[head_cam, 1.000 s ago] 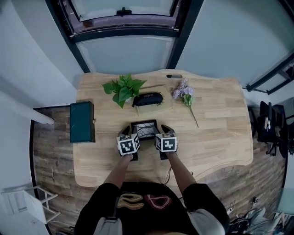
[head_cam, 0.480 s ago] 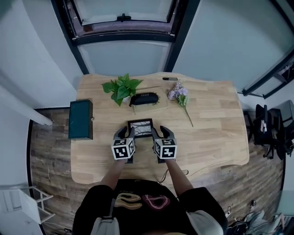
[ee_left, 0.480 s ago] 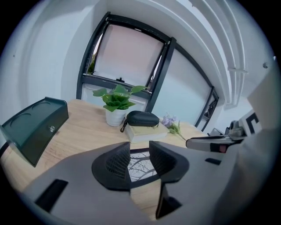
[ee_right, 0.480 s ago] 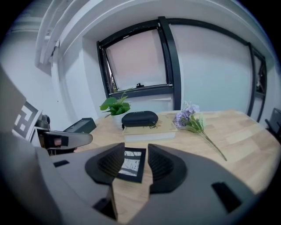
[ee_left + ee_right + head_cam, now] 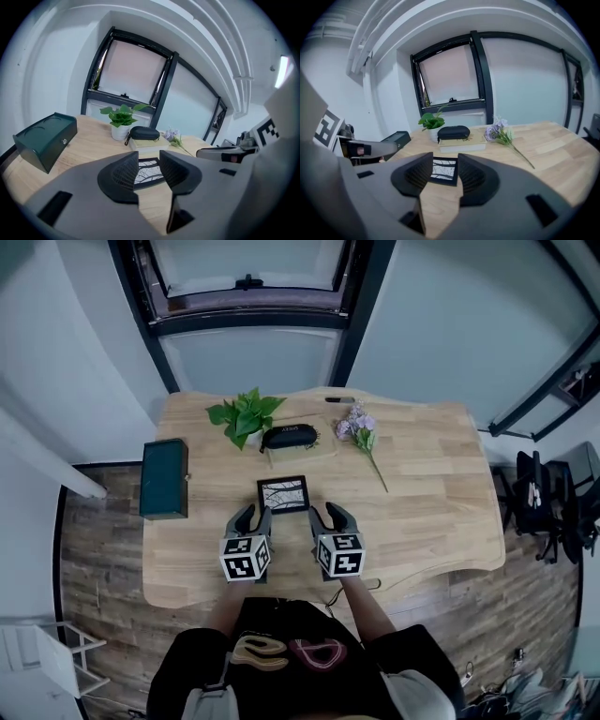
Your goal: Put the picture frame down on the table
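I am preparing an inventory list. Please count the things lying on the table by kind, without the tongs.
Picture frame: 1
Potted plant: 1
Black case: 1
Book: 1
Flower sprig: 1
Green box: 1
Dark pen: 1
Total: 7

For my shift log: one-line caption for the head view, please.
Picture frame lies flat on the table; left gripper and right gripper, both open and empty, are just short of it.
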The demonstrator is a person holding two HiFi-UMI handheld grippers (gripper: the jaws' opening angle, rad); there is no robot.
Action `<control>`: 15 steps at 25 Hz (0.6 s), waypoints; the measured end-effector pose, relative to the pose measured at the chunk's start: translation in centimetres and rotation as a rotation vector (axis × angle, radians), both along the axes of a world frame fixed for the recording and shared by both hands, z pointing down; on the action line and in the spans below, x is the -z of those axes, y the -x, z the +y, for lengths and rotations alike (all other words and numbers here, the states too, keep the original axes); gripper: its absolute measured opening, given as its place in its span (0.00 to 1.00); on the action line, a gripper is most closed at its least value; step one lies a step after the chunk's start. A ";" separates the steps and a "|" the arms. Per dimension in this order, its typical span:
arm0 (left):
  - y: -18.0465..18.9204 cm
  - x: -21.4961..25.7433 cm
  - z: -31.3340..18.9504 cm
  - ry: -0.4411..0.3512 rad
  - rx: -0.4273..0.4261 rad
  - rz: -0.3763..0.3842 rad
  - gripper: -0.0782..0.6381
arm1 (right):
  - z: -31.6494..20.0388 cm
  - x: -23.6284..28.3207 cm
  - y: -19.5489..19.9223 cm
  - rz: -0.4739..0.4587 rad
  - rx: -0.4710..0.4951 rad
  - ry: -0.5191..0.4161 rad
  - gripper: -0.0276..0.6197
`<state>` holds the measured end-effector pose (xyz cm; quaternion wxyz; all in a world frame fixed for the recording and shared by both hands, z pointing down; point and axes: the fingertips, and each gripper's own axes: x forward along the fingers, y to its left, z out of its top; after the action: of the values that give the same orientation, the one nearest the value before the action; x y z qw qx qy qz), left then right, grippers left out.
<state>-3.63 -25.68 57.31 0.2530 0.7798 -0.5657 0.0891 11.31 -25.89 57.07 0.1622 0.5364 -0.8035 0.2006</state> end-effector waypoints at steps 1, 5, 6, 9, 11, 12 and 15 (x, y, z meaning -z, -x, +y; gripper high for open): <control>-0.3 0.4 0.4 -0.011 -0.002 0.008 0.32 | 0.6 0.3 0.0 -0.016 0.006 -0.006 0.30; -1.0 2.2 2.0 -0.070 -0.011 0.018 0.32 | 3.0 1.3 0.1 -0.007 0.035 -0.034 0.30; -1.1 2.6 2.5 -0.085 -0.018 0.017 0.32 | 3.5 1.6 0.1 0.004 0.045 -0.043 0.30; -1.2 4.1 4.0 -0.131 -0.032 0.015 0.32 | 4.8 2.5 0.0 0.033 0.062 -0.079 0.30; -1.2 4.8 4.8 -0.151 -0.035 0.013 0.32 | 5.3 3.0 -0.3 0.042 0.059 -0.099 0.30; -1.2 5.1 5.1 -0.158 -0.038 0.010 0.31 | 5.5 3.2 -0.5 0.041 0.056 -0.106 0.30; -1.5 5.5 6.3 -0.174 -0.057 0.006 0.31 | 6.2 3.7 -0.9 0.021 0.048 -0.116 0.30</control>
<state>-2.08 -19.40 51.77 0.1833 0.8149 -0.5481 0.0447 12.25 -19.71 53.35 0.1441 0.5274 -0.8248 0.1443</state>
